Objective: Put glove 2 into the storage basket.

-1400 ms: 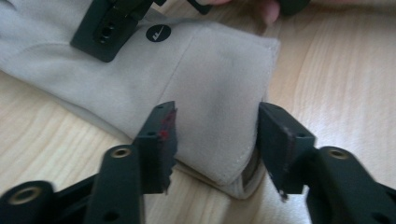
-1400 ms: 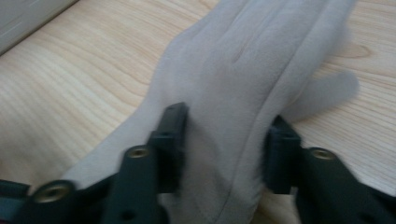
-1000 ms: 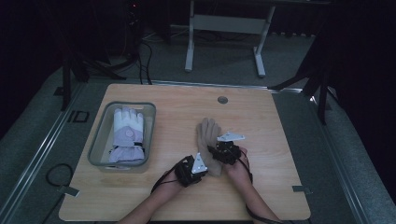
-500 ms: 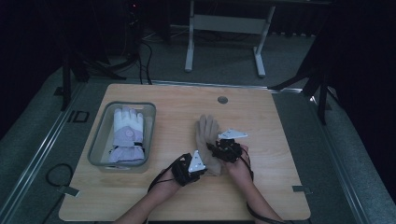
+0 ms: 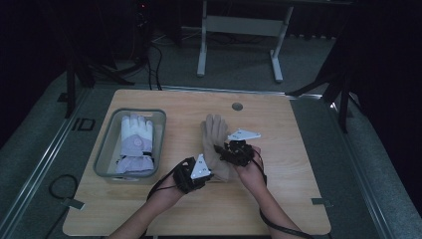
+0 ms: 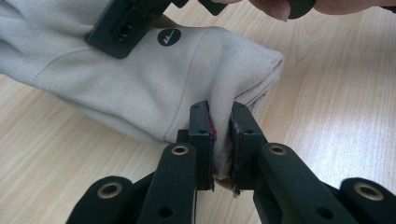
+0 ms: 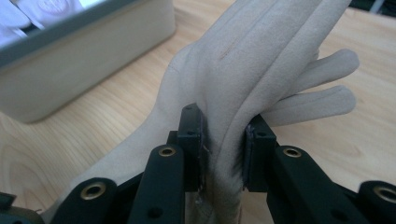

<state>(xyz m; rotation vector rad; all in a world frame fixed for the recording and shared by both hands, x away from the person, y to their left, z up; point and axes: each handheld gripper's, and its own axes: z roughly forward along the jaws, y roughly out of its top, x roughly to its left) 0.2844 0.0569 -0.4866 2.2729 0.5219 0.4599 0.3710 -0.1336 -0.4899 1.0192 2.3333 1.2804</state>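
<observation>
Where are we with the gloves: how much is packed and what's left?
Done: one white glove lies in the grey bin. In hand: the beige glove is pinched by both grippers, the left gripper near its cuff edge, the right gripper at mid-palm, fingers on the table. Left: carry it, probably into the bin, and release.

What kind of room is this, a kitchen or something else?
Not a kitchen; probably a lab or test workshop. A bare wooden table stands in a dark room with cables on the floor, and a person holds a tan glove with two tools.
</observation>
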